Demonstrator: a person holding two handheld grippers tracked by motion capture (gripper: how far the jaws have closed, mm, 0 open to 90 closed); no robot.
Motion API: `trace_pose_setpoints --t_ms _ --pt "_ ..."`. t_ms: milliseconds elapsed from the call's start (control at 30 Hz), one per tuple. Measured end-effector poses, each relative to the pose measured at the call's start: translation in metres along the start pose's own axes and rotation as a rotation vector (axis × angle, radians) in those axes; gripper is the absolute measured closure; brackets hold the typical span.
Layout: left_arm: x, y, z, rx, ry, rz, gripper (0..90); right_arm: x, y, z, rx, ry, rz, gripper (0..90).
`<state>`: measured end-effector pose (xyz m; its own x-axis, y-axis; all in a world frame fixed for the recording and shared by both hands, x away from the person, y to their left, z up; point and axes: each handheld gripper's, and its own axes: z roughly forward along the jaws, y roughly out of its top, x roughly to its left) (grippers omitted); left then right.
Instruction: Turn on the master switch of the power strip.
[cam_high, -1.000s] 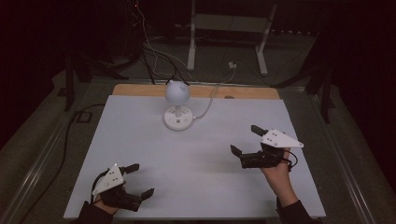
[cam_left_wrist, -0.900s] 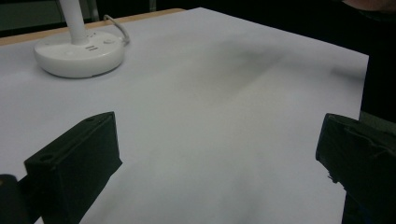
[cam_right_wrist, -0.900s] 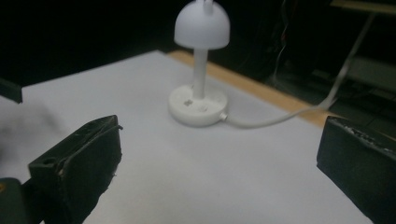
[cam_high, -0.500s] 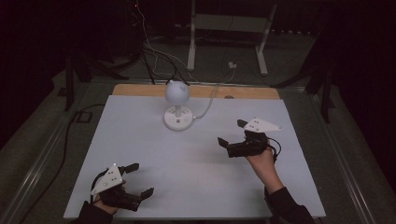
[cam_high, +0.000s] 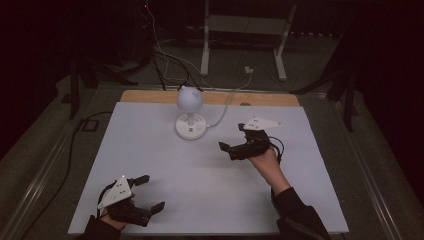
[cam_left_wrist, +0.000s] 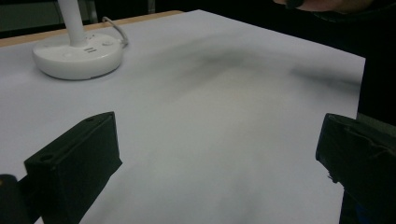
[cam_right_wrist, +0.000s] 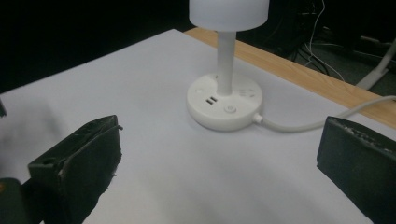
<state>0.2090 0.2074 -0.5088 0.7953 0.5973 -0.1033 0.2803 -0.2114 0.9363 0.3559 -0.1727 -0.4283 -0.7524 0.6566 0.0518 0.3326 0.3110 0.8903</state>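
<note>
Two grippers are over the white worktop (cam_high: 150, 150), and both have their jaws spread wide with nothing between them. The right gripper (cam_high: 234, 141) is held above the worktop by the person's right hand (cam_high: 264, 159), and its jaws point toward the white lamp (cam_high: 190, 111). In the right gripper view, the lamp (cam_right_wrist: 225, 88) stands straight ahead of the jaws, in the gap between them but well beyond their tips, not touching them. Its round base (cam_right_wrist: 224, 107) sits flat on the worktop and shows a small round button (cam_right_wrist: 229, 109) on the side that faces the jaws, and two small slots (cam_right_wrist: 211, 100) just to the left of the button. The thin white stem rises upright from the base to the shade at the top. A white cable (cam_right_wrist: 303, 124) leaves the base and runs toward the right jaw, passing behind it.

The left gripper (cam_high: 148, 193) is low, at the near edge of the worktop, well apart from the lamp. In the left gripper view, the lamp base (cam_left_wrist: 77, 55) is far ahead and to the left of the left jaw, and bare worktop lies between the jaws.
</note>
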Motion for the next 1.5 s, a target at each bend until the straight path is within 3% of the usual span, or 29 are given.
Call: trace_pose_setpoints --t_ms 167,767,1033,1400,1500 --pt "0.000 0.000 0.000 0.000 -0.003 0.001 0.2 -0.001 0.004 0.010 -0.005 0.006 -0.010 0.0" --pt "0.000 0.000 0.000 0.005 -0.007 0.007 0.2 -0.001 0.013 0.066 0.054 0.067 -0.060 1.5" --pt "0.000 0.000 0.000 0.002 -0.007 0.006 0.2 0.000 0.009 0.087 0.067 0.060 -0.081 2.3" --pt "0.000 0.000 0.000 -0.001 -0.010 0.004 0.2 0.001 0.006 0.108 0.068 0.038 -0.088 15.3" --pt "0.000 0.000 0.000 0.001 -0.010 0.005 0.2 -0.001 0.005 0.114 0.083 0.006 -0.091 21.7"
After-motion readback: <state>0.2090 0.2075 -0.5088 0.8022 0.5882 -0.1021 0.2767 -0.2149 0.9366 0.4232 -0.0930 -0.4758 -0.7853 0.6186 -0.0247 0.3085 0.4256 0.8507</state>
